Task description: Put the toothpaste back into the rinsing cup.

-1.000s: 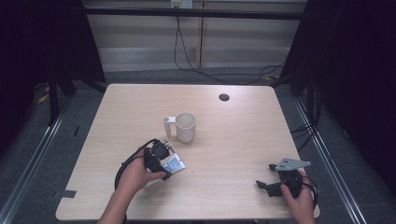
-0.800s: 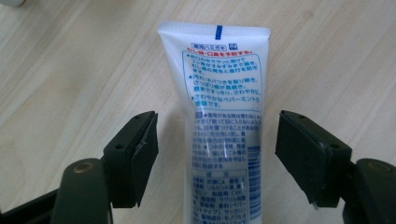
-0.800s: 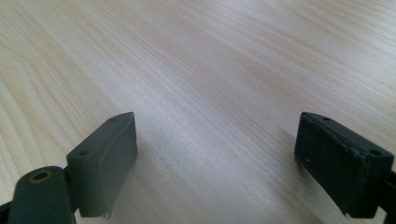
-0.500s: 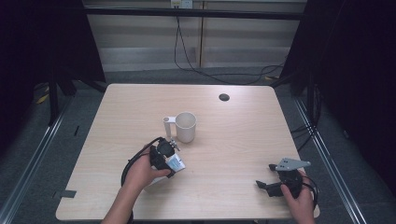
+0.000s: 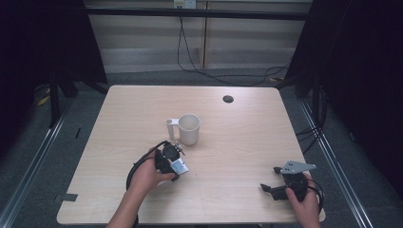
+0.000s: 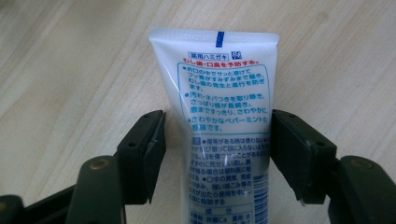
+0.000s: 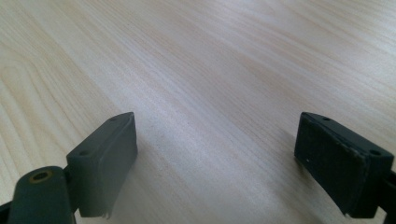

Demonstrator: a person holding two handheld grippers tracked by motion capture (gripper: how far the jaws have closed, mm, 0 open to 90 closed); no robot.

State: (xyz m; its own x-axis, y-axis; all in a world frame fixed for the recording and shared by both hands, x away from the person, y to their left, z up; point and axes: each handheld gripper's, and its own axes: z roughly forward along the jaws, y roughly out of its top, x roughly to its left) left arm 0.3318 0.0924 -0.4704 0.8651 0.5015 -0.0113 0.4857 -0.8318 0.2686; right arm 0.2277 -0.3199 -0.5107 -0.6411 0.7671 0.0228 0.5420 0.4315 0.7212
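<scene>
1. Since the earlier high view, the left hand has shifted slightly toward the near right, and the left gripper (image 5: pixel 177 164) has just been closing its jaws around the toothpaste tube (image 6: pixel 224 140); the right hand has not moved.
2. Table (image 5: pixel 247 142): pale wood. A white mug (image 5: pixel 188 128) stands near its middle, just beyond the left gripper and apart from it.
3. Tube: lies flat on the table at the near-left, between the left jaws. Its long axis runs straight away from the gripper, crimped end farthest, so the jaws straddle it across its width.
4. Left gripper: half spread. The right pad seems to meet the tube's edge; a sliver of table shows at the left pad. Judged not yet pinched.
5. Right gripper (image 5: pixel 278 183): jaws wide apart over bare wood at the near-right, well apart from the tube. The left hand is clearly the nearer one.
</scene>
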